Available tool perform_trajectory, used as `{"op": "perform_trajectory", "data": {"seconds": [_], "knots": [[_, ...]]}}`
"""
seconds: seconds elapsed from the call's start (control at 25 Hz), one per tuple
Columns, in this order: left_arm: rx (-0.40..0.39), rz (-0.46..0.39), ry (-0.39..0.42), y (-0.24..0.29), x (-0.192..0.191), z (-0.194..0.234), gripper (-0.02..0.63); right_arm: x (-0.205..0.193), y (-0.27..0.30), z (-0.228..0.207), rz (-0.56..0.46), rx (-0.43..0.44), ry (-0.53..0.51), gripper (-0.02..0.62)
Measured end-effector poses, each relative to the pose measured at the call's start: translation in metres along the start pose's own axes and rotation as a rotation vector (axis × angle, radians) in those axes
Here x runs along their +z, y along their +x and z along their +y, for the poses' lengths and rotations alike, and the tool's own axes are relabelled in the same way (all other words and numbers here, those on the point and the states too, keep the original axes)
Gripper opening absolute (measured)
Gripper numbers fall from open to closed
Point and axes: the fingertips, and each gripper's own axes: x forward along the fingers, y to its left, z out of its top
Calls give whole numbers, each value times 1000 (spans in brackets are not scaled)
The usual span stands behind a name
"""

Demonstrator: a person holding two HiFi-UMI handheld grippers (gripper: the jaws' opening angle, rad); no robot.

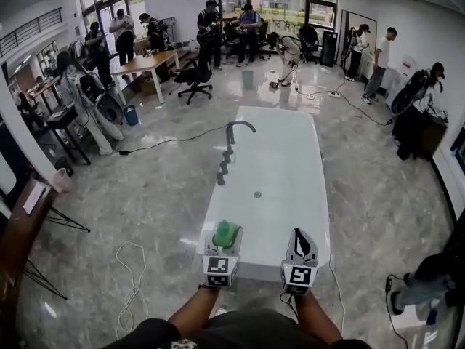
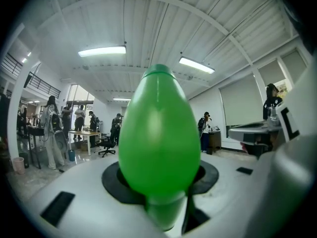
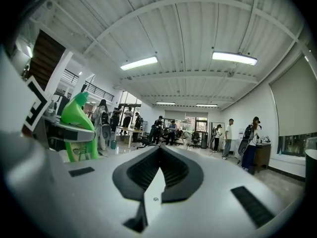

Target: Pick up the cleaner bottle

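While the left gripper pointed level over the near end of the white counter, its jaws stood partly apart and were clamped on the green cleaner bottle, which stood upright between them and off the surface. The right gripper hung just to the right of it, jaws together and holding nothing. A dark faucet rose at the far left of the counter, well apart from both tools. The pick-up looked as good as done. To finish it well, the squeeze on that smooth, rounded body should be firm and even, since such a shape would probably slip if the pads eased. A level wrist and a slow, straight lift would suit best.
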Motion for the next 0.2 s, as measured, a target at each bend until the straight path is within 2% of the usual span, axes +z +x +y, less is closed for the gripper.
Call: {"op": "perform_trajectory", "data": {"seconds": [0.2], "knots": [[-2, -9, 8, 1, 0, -5, 181, -3, -1, 1, 3, 19, -9, 15]]}}
